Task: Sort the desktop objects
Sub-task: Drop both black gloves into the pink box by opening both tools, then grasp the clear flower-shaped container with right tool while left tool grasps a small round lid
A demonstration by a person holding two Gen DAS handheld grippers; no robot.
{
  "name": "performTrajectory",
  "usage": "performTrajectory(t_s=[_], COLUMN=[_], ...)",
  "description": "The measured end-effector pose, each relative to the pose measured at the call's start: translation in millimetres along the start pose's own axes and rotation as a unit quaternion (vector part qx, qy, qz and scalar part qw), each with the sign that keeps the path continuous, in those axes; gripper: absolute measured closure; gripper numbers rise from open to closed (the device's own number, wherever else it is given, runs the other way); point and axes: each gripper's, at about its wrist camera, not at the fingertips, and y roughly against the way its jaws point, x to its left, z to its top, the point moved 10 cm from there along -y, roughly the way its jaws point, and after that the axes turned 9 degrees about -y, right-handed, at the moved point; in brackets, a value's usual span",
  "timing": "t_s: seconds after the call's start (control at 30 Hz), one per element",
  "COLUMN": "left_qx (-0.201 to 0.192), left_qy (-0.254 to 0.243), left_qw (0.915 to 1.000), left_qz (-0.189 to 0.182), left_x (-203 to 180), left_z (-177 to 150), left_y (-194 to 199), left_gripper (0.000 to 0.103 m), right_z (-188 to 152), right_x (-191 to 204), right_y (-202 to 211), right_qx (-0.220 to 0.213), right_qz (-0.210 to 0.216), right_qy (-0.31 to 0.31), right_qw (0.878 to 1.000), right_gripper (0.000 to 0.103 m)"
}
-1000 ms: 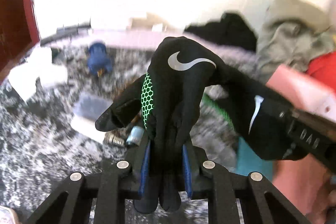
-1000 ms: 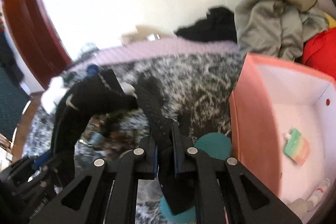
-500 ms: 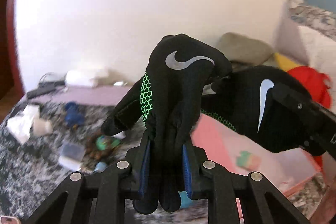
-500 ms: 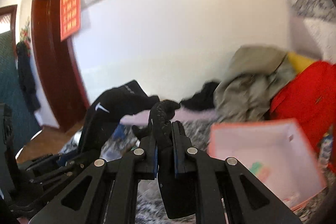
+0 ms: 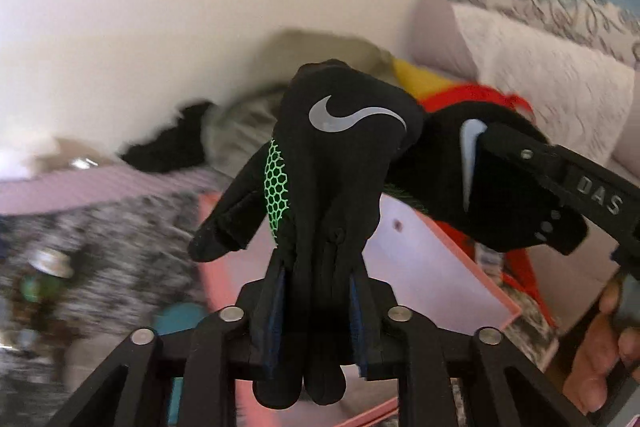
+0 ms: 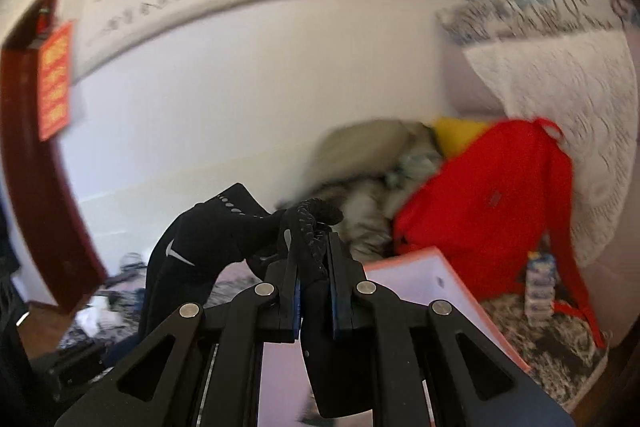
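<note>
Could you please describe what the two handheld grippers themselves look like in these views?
Both the left gripper and right gripper are matte black linkage frames with silver round rivets at the joints and blue pads lining the inner finger faces. The right gripper's side, seen from the left wrist, carries pale raised letters "DAS". No cables or sleeves show.

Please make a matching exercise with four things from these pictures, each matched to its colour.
Things:
1. fabric glove with a grey swoosh
2. open cardboard box
3. soft cloth backpack
4. honeycomb mesh patch on the glove's side

Colours:
a. red
b. green
c. black
d. pink

Pairs: 1-c, 2-d, 3-a, 4-b
</note>
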Motion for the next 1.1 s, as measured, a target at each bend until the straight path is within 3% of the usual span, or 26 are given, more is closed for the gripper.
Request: performTrajectory(t_s=[0.03,0.1,0.13,0.2,0.3,0.43,0.57,0.77,0.8,0.93,1.1], left_qx=[0.012,0.042,0.059,0.079,0.068,0.048,0.053,0.07,0.073,0.084,0.108], left_qy=[0.008,0.03,0.044,0.069,0.097,0.114,0.13,0.175,0.183,0.228,0.295], left_qw=[0.9998,0.9984,0.997,0.9942,0.9929,0.9911,0.9847,0.9642,0.9599,0.9426,0.9227], left_qz=[-0.011,-0.022,-0.022,-0.024,-0.009,0.048,0.103,0.186,0.199,0.229,0.224], left_x=[-2.1,0.7,4.7,14.0,39.9,86.8,138.2,224.7,239.4,293.2,336.9], left_z=[-6.7,-22.3,-30.9,-40.4,-36.5,-38.1,-58.6,-101.0,-108.3,-145.8,-183.7], left_y=[-14.3,-37.7,-47.4,-56.4,-41.7,-10.0,17.7,70.9,79.3,103.3,102.2], left_gripper=[0.044,0.012,0.011,0.011,0.011,0.01,0.01,0.01,0.01,0.01,0.01], right_z=[-5.6,-20.2,-26.4,-32.4,-24.0,-13.2,-28.8,-76.9,-87.8,-149.7,-234.7], right_x=[-14.2,-41.7,-54.6,-82.3,-96.7,-75.6,-15.6,97.4,114.4,185.7,217.6], right_y=[-12.1,-38.6,-49.1,-58.6,-56.5,-53.4,-60.3,-65.3,-66.5,-75.1,-106.9], right_qx=[0.022,0.075,0.096,0.106,0.088,0.067,0.082,0.13,0.145,0.234,0.334], right_qz=[-0.012,-0.039,-0.054,-0.091,-0.106,-0.086,-0.036,0.077,0.102,0.206,0.212], right_qy=[-0.009,-0.029,-0.042,-0.081,-0.103,-0.102,-0.077,-0.022,-0.015,0.016,0.071], right_qw=[1.0,0.996,0.993,0.987,0.985,0.989,0.993,0.988,0.984,0.95,0.916], right_gripper=[0.092,0.082,0.057,0.019,0.018,0.017,0.015,0.007,0.001,0.0,0.0])
